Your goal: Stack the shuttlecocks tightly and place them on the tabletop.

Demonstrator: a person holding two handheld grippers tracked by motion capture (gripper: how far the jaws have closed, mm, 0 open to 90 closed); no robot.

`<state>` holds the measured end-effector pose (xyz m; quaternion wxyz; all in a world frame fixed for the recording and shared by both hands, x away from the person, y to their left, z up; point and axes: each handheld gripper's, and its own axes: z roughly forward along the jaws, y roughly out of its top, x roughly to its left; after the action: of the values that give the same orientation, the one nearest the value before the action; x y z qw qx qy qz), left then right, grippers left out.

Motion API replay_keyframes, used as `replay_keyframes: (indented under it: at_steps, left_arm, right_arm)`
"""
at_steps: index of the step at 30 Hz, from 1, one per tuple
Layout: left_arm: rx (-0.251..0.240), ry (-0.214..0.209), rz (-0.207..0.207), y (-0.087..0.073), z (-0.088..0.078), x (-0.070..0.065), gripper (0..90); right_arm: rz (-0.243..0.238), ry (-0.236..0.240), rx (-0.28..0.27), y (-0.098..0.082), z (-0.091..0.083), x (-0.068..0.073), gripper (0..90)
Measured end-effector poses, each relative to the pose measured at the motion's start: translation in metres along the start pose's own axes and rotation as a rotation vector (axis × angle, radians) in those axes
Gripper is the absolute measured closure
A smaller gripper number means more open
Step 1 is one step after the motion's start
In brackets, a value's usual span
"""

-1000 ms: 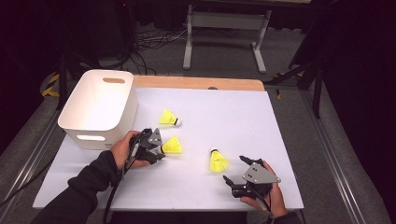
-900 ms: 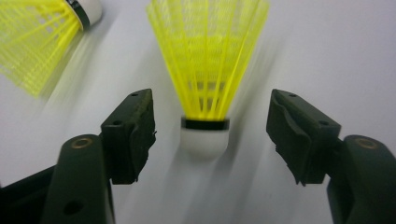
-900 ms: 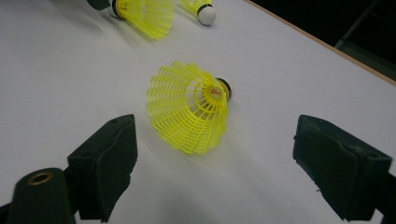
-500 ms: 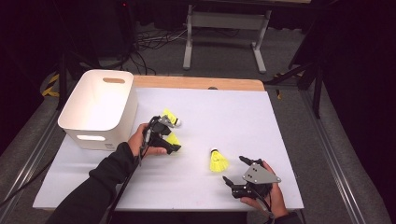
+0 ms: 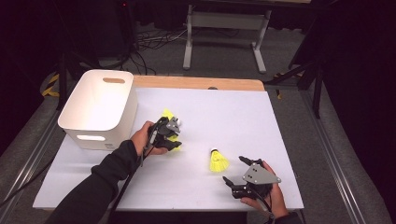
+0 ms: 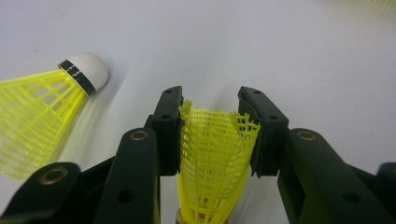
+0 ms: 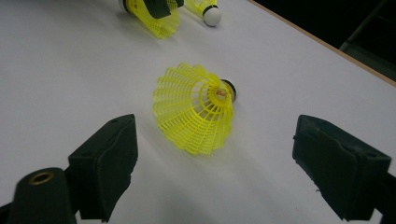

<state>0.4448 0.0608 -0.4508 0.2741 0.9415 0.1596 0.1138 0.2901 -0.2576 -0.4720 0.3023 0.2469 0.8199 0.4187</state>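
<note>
A: What are the left tongs doing?

B: They are clenching the yellow mesh skirt of a shuttlecock, one pad pressing on each side of it. The jaws have just been closing, with that skirt between them. In the high view the left tongs are sitting over the white counter, just to the right of the white bin.

A: Is anything lying beside that grasped shuttlecock?

B: A second shuttlecock is lying on its side just beside the left jaw, its white cork tip pointing away from the camera. In the high view its yellow skirt is peeking out just behind the hand.

A: And the right tongs?

B: The right tongs are standing released, jaws spread wide and gripping nothing. A third shuttlecock is lying on the counter ahead of them, its open skirt facing the jaws and its cork pointing away. It is sitting clear of both pads.

A: Where is that in the high view?

B: The right tongs are resting near the counter's front right corner, and the third shuttlecock is lying just to their left, well apart from the bin.
</note>
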Motion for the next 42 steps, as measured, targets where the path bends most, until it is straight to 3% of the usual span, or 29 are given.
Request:
replay_keyframes:
  at_steps: [1, 3, 6, 8, 11, 14, 22, 23, 27, 31, 33, 37, 42]
  left_arm:
    - [0.000, 0.000, 0.000, 0.000, 0.000, 0.000, 63.4]
    - [0.006, 0.035, 0.040, 0.002, -0.002, 0.004, 63.7]
    - [-0.019, 0.055, 0.070, 0.002, -0.003, 0.009, 61.5]
    - [-0.035, 0.029, 0.096, 0.000, 0.000, 0.010, 59.6]
    - [-0.008, 0.018, 0.096, -0.002, 0.006, 0.011, 55.0]
    - [-0.038, -0.017, 0.107, -0.006, 0.008, 0.012, 50.4]
    - [-0.035, -0.013, 0.143, -0.008, 0.002, 0.006, 41.2]
    - [-0.031, -0.011, 0.137, -0.008, 0.001, 0.005, 41.3]
    - [-0.020, 0.006, 0.178, -0.008, -0.005, 0.004, 43.8]
    - [-0.020, 0.052, 0.243, -0.005, -0.009, 0.003, 51.2]
    - [-0.013, 0.051, 0.282, -0.001, -0.008, 0.005, 51.7]
    - [-0.017, 0.034, 0.288, -0.001, 0.000, 0.007, 51.8]
    - [0.005, 0.023, 0.270, 0.000, 0.007, 0.005, 42.3]
  right_arm:
    - [0.001, 0.000, 0.000, 0.000, 0.000, 0.000, 15.1]
    - [0.002, -0.001, -0.001, 0.000, 0.000, 0.000, 15.1]
    - [0.001, -0.003, -0.001, 0.000, 0.001, 0.000, 15.1]
    - [0.002, -0.002, -0.001, 0.000, 0.001, 0.000, 15.1]
    - [0.003, -0.001, 0.001, 0.000, 0.001, 0.000, 15.1]
    - [0.000, 0.002, 0.003, 0.000, 0.001, 0.000, 15.0]
    - [0.002, 0.002, 0.002, -0.001, 0.001, -0.001, 14.9]
    - [0.003, 0.001, 0.002, -0.001, 0.001, -0.001, 14.9]
    - [0.000, -0.001, 0.002, 0.000, 0.000, 0.000, 14.9]
    - [0.005, -0.008, 0.004, 0.000, 0.001, -0.001, 14.9]
    - [0.005, -0.006, 0.004, 0.000, 0.001, -0.001, 14.9]
    - [0.004, -0.007, 0.003, 0.000, 0.001, -0.001, 14.9]
    - [0.011, -0.004, 0.002, -0.001, 0.001, -0.002, 14.9]
